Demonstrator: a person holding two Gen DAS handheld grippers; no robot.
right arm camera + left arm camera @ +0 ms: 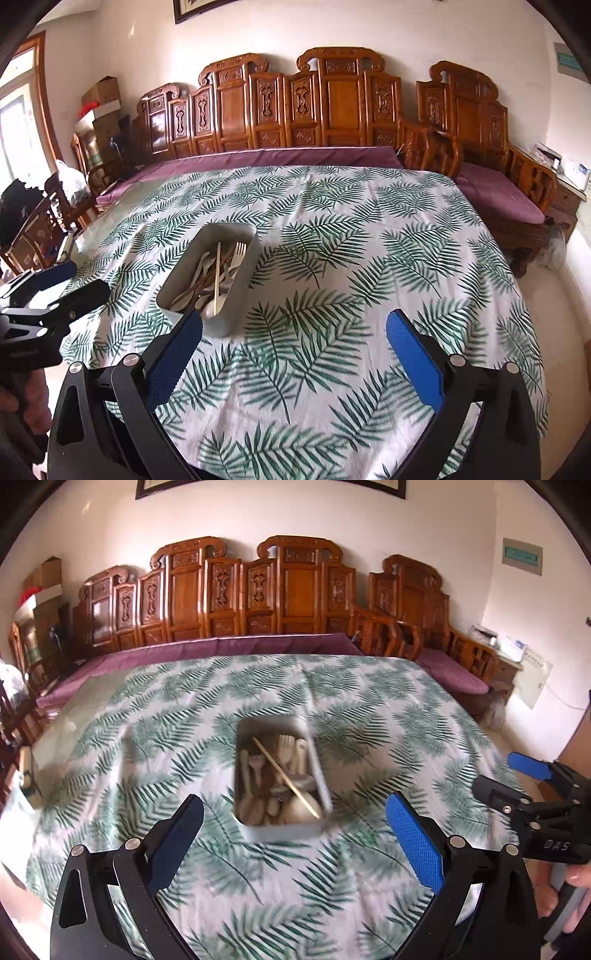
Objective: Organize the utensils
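Observation:
A grey rectangular tray (325, 794) stands mid-table; it also shows in the right wrist view (242, 291). It holds several pale spoons and forks (295, 755) and a wooden chopstick (286, 777) lying across them; the fork (239, 253) and chopstick (218, 273) show from the right too. My left gripper (295, 842) is open and empty, just in front of the tray and above the cloth. My right gripper (293, 358) is open and empty, to the tray's right; it appears in the left wrist view (517, 775).
The table wears a white cloth with green fern leaves (351, 258). A carved wooden bench with purple cushions (295, 155) runs behind it. Boxes and chairs (99, 107) stand at the left. The left gripper shows at the right view's left edge (66, 288).

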